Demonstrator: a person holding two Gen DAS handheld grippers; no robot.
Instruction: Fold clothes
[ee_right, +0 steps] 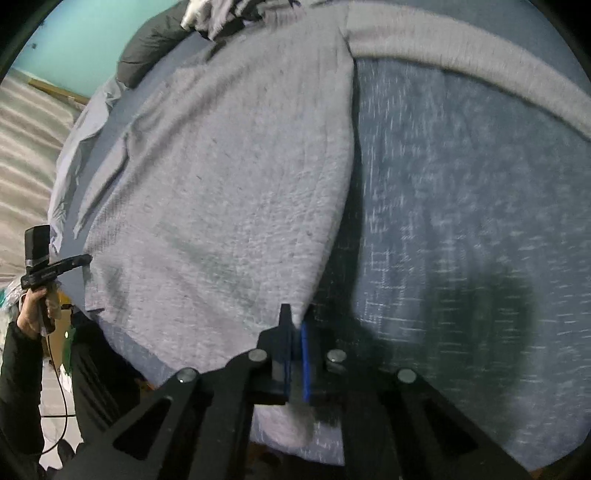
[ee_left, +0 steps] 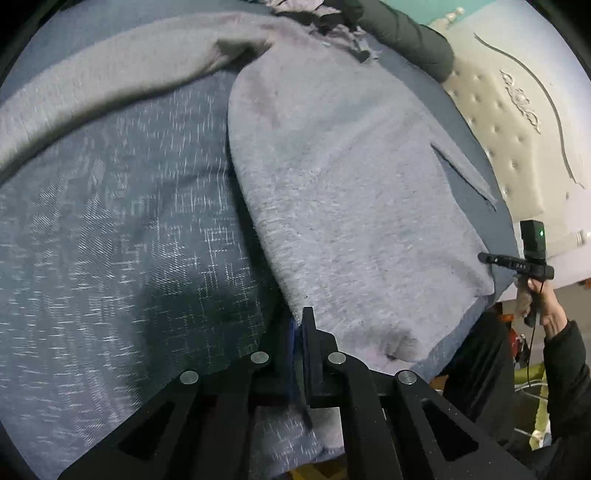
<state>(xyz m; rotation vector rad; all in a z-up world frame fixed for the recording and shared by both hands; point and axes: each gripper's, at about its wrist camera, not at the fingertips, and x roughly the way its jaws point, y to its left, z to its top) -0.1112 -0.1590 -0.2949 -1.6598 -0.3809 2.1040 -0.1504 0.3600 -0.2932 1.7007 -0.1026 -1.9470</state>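
Observation:
A grey sweatshirt [ee_left: 351, 184] lies flat on a blue-grey bed cover [ee_left: 110, 240], one long sleeve [ee_left: 110, 74] stretched out to the side. In the left wrist view my left gripper [ee_left: 300, 325] is shut on the sweatshirt's near hem corner, with fabric bunched under the fingers. My right gripper [ee_left: 487, 257] shows at the opposite hem corner, held by a hand. In the right wrist view my right gripper [ee_right: 295, 325] is shut on a tip of the sweatshirt [ee_right: 221, 203]. My left gripper [ee_right: 83, 260] sits at the far hem corner there, and the sleeve [ee_right: 480, 55] arcs across the top.
A dark jacket [ee_left: 406, 33] and a heap of other clothes [ee_right: 221, 14] lie at the far end of the bed. A cream tufted headboard [ee_left: 517, 110] stands beyond one side. The bed's near edge drops off below both grippers. A cable [ee_right: 62, 398] hangs by the dark sleeve.

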